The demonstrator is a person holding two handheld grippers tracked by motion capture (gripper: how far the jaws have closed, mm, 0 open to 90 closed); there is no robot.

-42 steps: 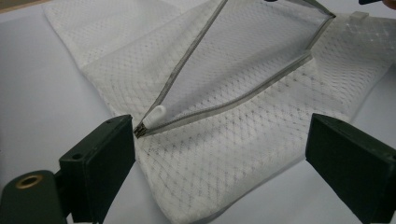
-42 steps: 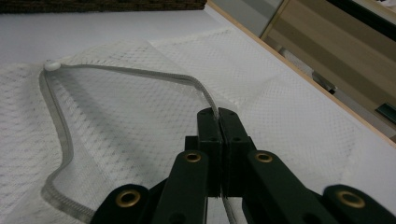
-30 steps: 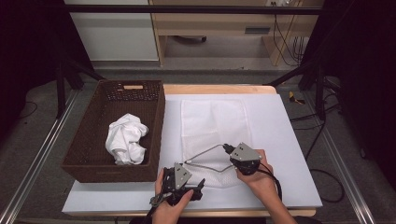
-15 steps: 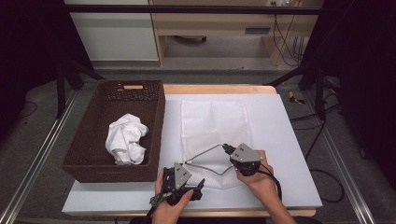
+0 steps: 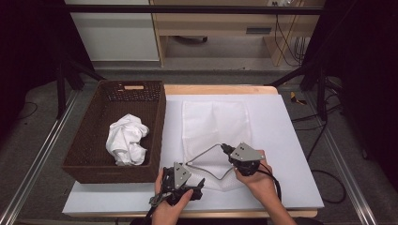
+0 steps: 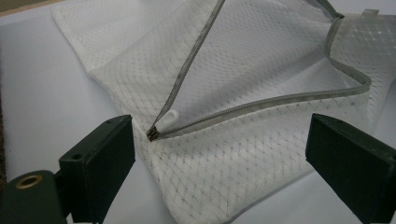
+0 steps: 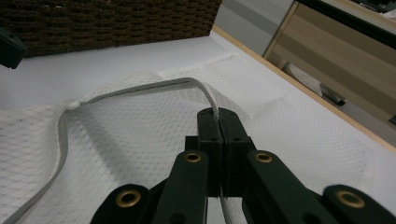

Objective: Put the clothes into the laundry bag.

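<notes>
Here the right gripper [image 7: 219,122] pinches the mesh bag's [image 7: 140,135] zipper edge [image 7: 154,85]; the left gripper [image 6: 224,154] gapes wide.

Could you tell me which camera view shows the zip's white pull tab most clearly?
The left gripper view: the pull tab sits close and sharp between the open jaws, where the zip edges meet. The high view shows it as a tiny pale speck; in the right gripper view it is a small bump.

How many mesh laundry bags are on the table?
1: the mesh laundry bag lies flat on the white mat beside the basket, its zipper edge pinched by the right gripper.
</notes>
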